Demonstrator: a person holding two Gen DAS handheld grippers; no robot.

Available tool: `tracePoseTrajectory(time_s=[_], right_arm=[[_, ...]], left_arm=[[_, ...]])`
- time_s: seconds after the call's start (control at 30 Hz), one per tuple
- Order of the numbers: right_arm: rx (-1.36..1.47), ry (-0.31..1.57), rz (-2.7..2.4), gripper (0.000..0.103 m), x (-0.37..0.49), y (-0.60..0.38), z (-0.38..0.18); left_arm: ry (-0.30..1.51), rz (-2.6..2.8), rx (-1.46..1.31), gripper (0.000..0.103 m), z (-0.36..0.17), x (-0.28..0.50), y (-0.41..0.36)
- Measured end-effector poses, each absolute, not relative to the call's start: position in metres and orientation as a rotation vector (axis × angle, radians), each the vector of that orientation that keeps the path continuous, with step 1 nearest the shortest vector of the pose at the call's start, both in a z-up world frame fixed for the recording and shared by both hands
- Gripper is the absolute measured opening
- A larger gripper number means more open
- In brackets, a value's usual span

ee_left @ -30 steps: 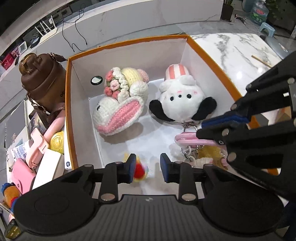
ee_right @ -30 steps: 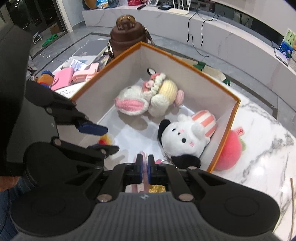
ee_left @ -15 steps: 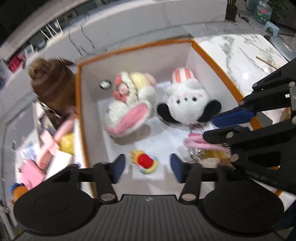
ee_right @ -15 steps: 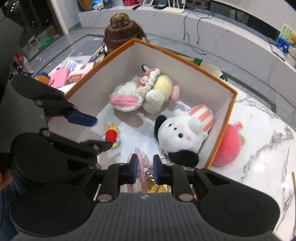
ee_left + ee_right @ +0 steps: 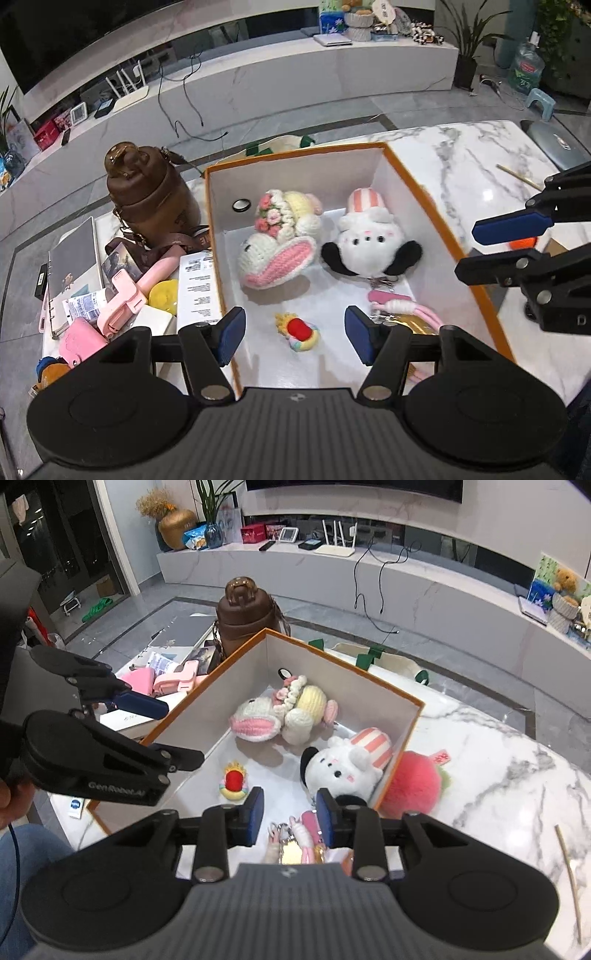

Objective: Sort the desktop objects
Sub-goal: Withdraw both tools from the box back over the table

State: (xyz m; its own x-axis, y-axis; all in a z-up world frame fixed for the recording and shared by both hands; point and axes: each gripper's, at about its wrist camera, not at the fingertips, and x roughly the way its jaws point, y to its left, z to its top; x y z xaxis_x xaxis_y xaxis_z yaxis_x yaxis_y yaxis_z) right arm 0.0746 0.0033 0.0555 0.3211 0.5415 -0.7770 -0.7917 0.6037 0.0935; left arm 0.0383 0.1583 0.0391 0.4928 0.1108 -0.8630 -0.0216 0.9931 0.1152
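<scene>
Already stowed in orange-rimmed white cardboard box (image 5: 215,236): four small toys. Pink fluffy plush (image 5: 413,786) and pink clutter on tabletop (image 5: 476,170) judged left. Left gripper (image 5: 293,334) and right gripper (image 5: 290,814) held wide, empty.

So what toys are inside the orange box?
In the orange box: a crochet bunny, a white plush, a small red and yellow toy and pink keychains, partly hidden behind the fingers.
</scene>
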Motion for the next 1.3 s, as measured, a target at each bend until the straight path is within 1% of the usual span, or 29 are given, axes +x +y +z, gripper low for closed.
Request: tracePoseTrajectory(time_s=[0.17, 0.2, 0.23, 0.3, 0.43, 0.63, 0.7, 0.73, 0.8, 0.9, 1.0, 1.3], right_arm=[[-0.319, 0.835, 0.893, 0.034, 0.061, -0.023, 0.067], [-0.315, 0.826, 0.892, 0.035, 0.059, -0.029, 0.070], [-0.311, 0.814, 0.892, 0.036, 0.056, -0.035, 0.074], [-0.303, 0.792, 0.889, 0.040, 0.051, -0.046, 0.080], [-0.286, 0.751, 0.874, 0.042, 0.042, -0.072, 0.092], [-0.282, 0.694, 0.835, 0.051, 0.021, -0.117, 0.108], [-0.285, 0.681, 0.823, 0.056, 0.013, -0.133, 0.112], [-0.285, 0.677, 0.815, 0.059, 0.009, -0.141, 0.114], [-0.286, 0.676, 0.796, 0.060, 0.002, -0.156, 0.114], [-0.292, 0.675, 0.754, 0.062, -0.007, -0.175, 0.111], [-0.294, 0.683, 0.726, 0.067, -0.013, -0.191, 0.105], [-0.295, 0.754, 0.663, 0.068, -0.012, -0.230, 0.066]], left_arm=[[1.000, 0.055, 0.066, 0.070, 0.053, 0.022, 0.142], [0.984, 0.048, 0.061, 0.071, 0.057, 0.018, 0.137], [0.969, 0.041, 0.057, 0.074, 0.062, 0.015, 0.133], [0.937, 0.024, 0.053, 0.076, 0.070, 0.009, 0.122], [0.899, -0.013, 0.072, 0.076, 0.081, 0.005, 0.099], [0.821, -0.077, 0.091, 0.077, 0.093, -0.016, 0.072], [0.803, -0.094, 0.083, 0.077, 0.094, -0.025, 0.065], [0.796, -0.102, 0.077, 0.078, 0.094, -0.029, 0.061], [0.787, -0.115, 0.066, 0.080, 0.092, -0.034, 0.054], [0.796, -0.146, 0.056, 0.080, 0.086, -0.038, 0.039], [0.795, -0.174, 0.089, 0.080, 0.077, -0.041, 0.021], [0.842, -0.234, 0.191, 0.080, 0.039, -0.030, -0.025]])
